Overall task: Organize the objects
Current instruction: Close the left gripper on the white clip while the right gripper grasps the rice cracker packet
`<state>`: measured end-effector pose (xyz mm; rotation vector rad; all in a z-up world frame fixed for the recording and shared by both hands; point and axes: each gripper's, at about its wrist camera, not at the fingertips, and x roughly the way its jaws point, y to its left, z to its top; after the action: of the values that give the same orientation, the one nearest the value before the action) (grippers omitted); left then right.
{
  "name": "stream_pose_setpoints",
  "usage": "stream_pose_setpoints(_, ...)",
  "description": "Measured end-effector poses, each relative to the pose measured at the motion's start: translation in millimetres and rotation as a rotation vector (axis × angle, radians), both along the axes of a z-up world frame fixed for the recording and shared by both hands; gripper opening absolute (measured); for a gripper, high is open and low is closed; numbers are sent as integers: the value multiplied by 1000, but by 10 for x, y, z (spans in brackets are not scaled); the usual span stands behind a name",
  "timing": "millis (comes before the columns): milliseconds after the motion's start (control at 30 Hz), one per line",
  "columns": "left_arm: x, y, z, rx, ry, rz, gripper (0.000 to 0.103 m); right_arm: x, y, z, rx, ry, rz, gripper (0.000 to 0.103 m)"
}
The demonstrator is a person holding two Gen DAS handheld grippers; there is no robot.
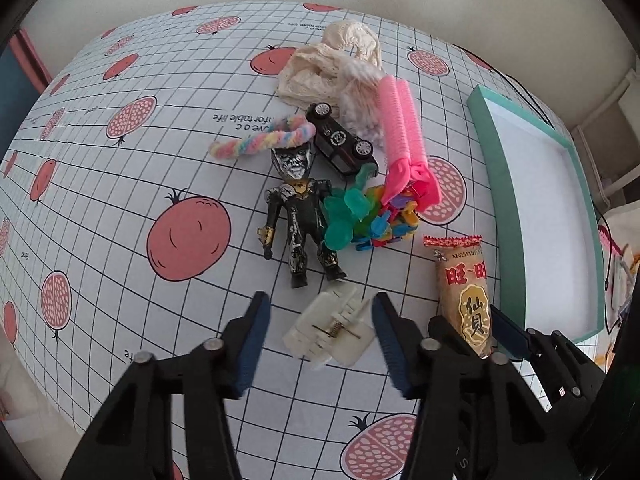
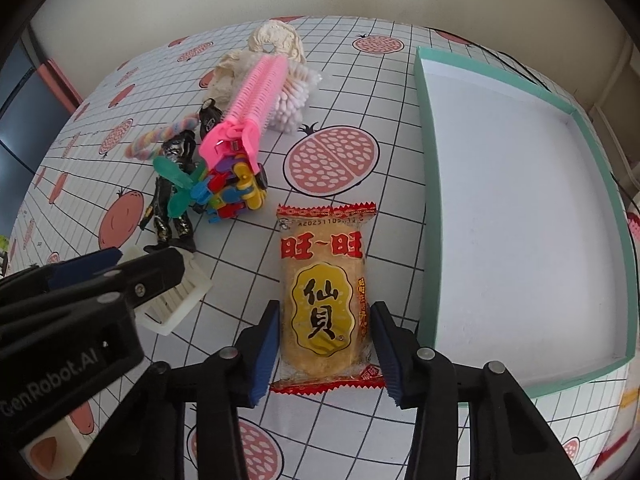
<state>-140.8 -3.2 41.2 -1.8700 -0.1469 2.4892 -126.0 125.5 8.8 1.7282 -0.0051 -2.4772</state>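
In the left wrist view, the left gripper (image 1: 320, 336) sits at the bottom centre with its jaws apart on either side of a white clip (image 1: 330, 330), which lies flat on the tablecloth (image 1: 120, 208); neither finger clearly touches it. Above the clip, in the middle of the frame, lies a black toy figure (image 1: 298, 224) on its back. Just right of it is a heap of small coloured clips (image 1: 368, 216), with a pink hair roller (image 1: 402, 132) reaching from the heap toward the top. A black toy car (image 1: 344, 140) lies on its side near the figure's head, beside a pastel twisted band (image 1: 260, 140), and cream lace cloth (image 1: 328, 60) is bunched at the upper centre.

In the right wrist view, the right gripper (image 2: 324, 344) is at the bottom centre, jaws apart around the lower half of a snack packet (image 2: 324, 292); its 2 pads sit just beside the wrapper's edges, and whether they press it I cannot tell. An open teal box (image 2: 426, 200) with a white inside fills the right side of the frame.
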Motion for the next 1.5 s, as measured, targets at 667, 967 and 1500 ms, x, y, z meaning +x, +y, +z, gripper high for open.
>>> stream_pose_setpoints(667, 6, 23, -65, 18, -26, -21, 39, -84, -145, -18, 53, 14, 25, 49)
stream_pose_setpoints(967, 0, 65, -116, -2, -47, -54, 39, -81, -111, -13, 49, 13, 30, 47)
stream_pose_setpoints(1500, -21, -3, -55, 5, -29, -50, 38, -84, -181, 29, 31, 5, 32, 41)
